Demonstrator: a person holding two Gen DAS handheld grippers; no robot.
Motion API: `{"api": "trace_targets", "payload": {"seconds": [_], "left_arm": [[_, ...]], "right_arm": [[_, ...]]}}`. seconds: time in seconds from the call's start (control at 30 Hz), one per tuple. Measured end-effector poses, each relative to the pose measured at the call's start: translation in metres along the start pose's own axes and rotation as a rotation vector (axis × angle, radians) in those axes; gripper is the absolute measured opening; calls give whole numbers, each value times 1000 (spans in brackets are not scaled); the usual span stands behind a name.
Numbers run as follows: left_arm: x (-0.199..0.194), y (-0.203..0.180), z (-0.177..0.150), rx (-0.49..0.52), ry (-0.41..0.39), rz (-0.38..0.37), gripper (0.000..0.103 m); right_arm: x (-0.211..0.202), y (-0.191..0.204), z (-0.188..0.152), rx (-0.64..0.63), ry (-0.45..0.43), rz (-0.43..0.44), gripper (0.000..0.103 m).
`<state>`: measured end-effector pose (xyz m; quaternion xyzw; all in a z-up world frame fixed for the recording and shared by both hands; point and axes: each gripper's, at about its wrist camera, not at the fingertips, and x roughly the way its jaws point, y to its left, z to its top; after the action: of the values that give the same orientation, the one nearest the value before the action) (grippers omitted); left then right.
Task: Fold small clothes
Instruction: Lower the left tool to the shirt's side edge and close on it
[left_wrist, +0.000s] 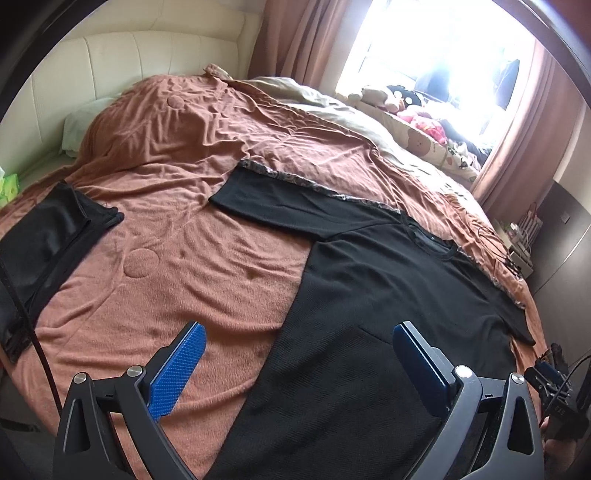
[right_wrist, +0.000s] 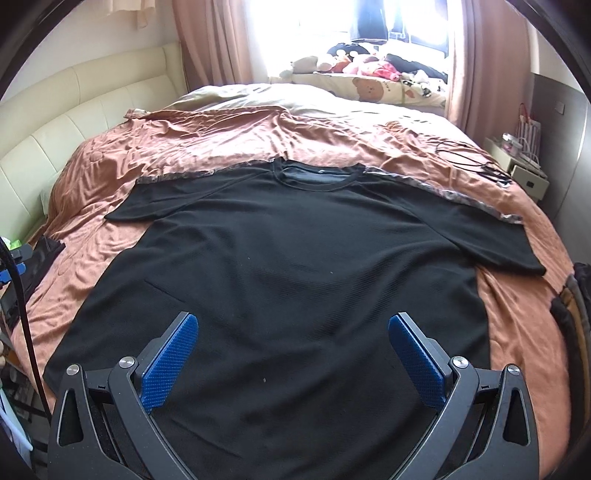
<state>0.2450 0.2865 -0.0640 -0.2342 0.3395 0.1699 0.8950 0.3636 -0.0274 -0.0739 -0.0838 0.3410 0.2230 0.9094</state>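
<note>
Bed (right_wrist: 517, 332), covered in a rumpled rust-brown blanket (left_wrist: 177, 206), carried the work. Black T-shirt (right_wrist: 295, 266) lay spread flat on the blanket, collar toward the window, both sleeves out. Folded dark garment (left_wrist: 48, 236) lay well apart at the bed's left edge. Left claw (left_wrist: 297, 362) stood wide open and empty over the shirt's left hem. Right claw (right_wrist: 293, 354) likewise gaped wide over the shirt's lower middle, gripping nothing.

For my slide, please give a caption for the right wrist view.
Right gripper, jaws open, above a black T-shirt spread flat on the brown bedspread.
</note>
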Motion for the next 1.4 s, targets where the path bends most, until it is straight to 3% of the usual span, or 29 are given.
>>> {"api": "trace_targets", "payload": {"seconds": [0.17, 0.37, 0.7, 1.03, 1.4], "left_arm": [[33, 7, 15, -19, 34, 1, 82], [76, 19, 37, -78, 67, -8, 60], [137, 58, 79, -193, 118, -5, 55], [188, 96, 122, -261, 138, 50, 53], [240, 138, 144, -348, 186, 95, 44]], "right_arm": [[30, 3, 13, -6, 11, 12, 103], [71, 10, 33, 9, 47, 50, 80], [126, 19, 57, 19, 75, 93, 74], [168, 30, 70, 33, 102, 119, 67], [213, 46, 85, 52, 147, 138, 47]]}}
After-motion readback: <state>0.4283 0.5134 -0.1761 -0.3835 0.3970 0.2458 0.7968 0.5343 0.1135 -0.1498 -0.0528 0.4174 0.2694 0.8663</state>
